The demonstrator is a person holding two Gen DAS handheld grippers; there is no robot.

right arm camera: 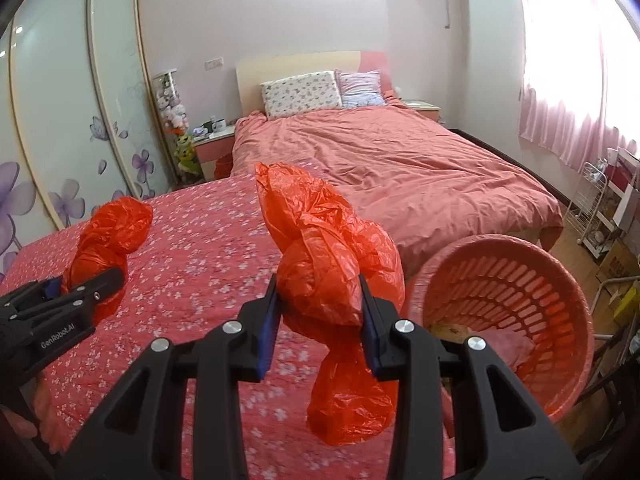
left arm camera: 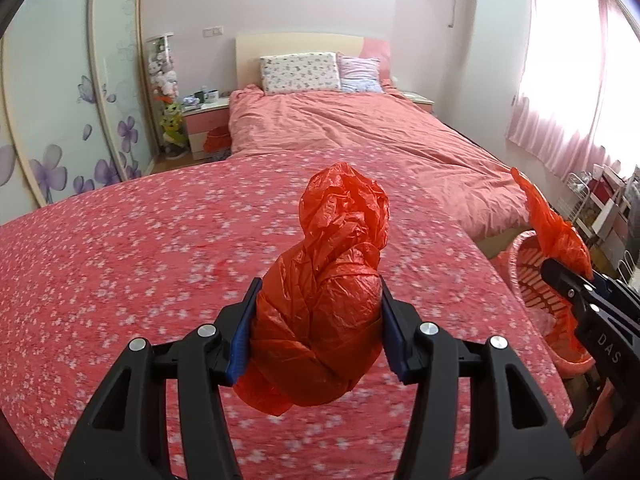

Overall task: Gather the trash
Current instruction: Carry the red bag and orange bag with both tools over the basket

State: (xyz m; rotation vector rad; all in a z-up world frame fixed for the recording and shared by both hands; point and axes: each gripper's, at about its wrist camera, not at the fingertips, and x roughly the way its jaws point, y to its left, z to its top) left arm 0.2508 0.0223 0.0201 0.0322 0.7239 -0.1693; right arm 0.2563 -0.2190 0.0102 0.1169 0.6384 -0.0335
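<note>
Right wrist view: right claw (right arm camera: pixel 320 312) grips a knotted orange bag (right arm camera: pixel 332 264) just left of the basket (right arm camera: pixel 560 280). Left claw (left arm camera: pixel 316 328) grips a second orange bag (left arm camera: pixel 332 280) over the floral-covered worktop (left arm camera: pixel 120 260), farther from the basket; the right one is nearer.

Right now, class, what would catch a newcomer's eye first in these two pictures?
Two crumpled orange bags stand out: one clamped in the left gripper over the flowered bedspread, the other in the right gripper. Next comes the pink slatted basket at the right gripper's right, beside the bed, with something pink lying inside.
</note>
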